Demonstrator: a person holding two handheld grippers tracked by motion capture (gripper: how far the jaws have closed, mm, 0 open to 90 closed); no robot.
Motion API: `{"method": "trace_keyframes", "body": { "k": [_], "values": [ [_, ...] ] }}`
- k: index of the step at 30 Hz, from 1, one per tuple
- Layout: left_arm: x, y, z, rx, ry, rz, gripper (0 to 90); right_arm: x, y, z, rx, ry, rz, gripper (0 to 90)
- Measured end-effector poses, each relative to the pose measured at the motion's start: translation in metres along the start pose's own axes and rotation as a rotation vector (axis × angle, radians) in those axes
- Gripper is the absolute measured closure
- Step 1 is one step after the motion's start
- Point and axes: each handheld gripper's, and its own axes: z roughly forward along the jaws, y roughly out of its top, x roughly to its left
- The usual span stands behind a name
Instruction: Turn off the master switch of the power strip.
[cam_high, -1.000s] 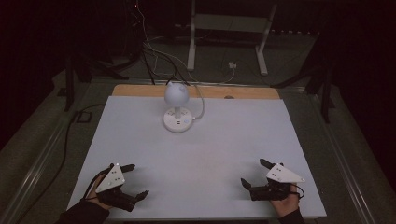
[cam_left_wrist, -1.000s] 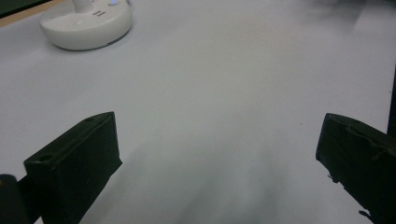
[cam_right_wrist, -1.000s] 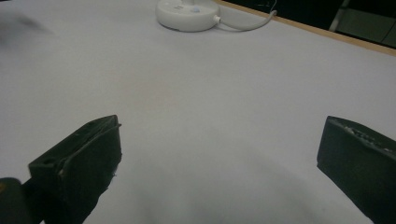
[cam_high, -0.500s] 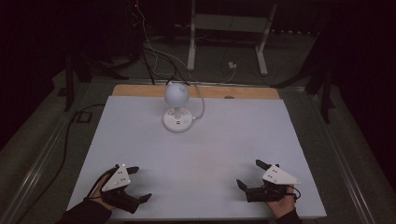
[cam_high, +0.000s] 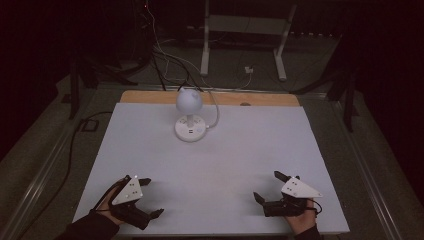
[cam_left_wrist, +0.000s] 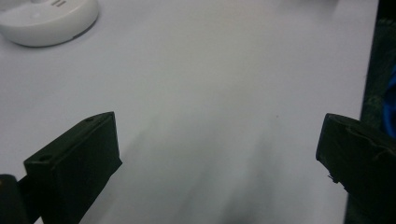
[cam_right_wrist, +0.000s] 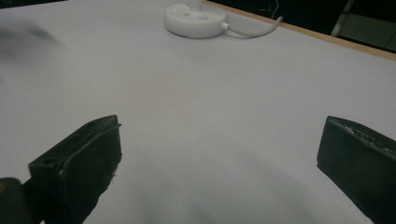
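A white lamp with a round head (cam_high: 189, 101) and a round base (cam_high: 190, 129) stands at the back middle of the white table (cam_high: 240, 150). Its base (cam_left_wrist: 49, 18) lies at the top left of the left gripper view, and the base (cam_right_wrist: 195, 19) with its cable (cam_right_wrist: 254, 31) is at the top of the right gripper view. Near the front left edge my left gripper (cam_high: 151, 197) is held open with nothing between its jaws. My right gripper (cam_high: 268, 186) is held open and empty near the front right edge.
A wooden strip (cam_high: 260, 99) runs along the table's far edge. Beyond it on the dark floor are cables (cam_high: 165, 55) and a white metal stand (cam_high: 245, 35). A metal rail (cam_high: 40, 170) runs along the left side.
Both hands have drawn slightly toward the front edge of the table. The jaws stay wide apart. The lamp has not moved.
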Motion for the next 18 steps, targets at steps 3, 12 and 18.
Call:
{"method": "trace_keyframes", "body": {
  "k": [3,12,18],
  "values": [
    [0.002,0.005,-0.002,-0.009,0.014,0.012,0.1,-0.001,0.0,-0.001,-0.006,-0.001,0.008,0.0],
    [0.002,0.024,0.002,-0.049,-0.026,0.015,0.1,-0.002,0.0,-0.004,-0.022,0.023,0.032,0.0],
    [0.004,0.038,0.007,-0.068,-0.047,0.019,0.1,-0.004,0.0,-0.006,-0.036,0.015,0.043,0.0]
  ]
}}
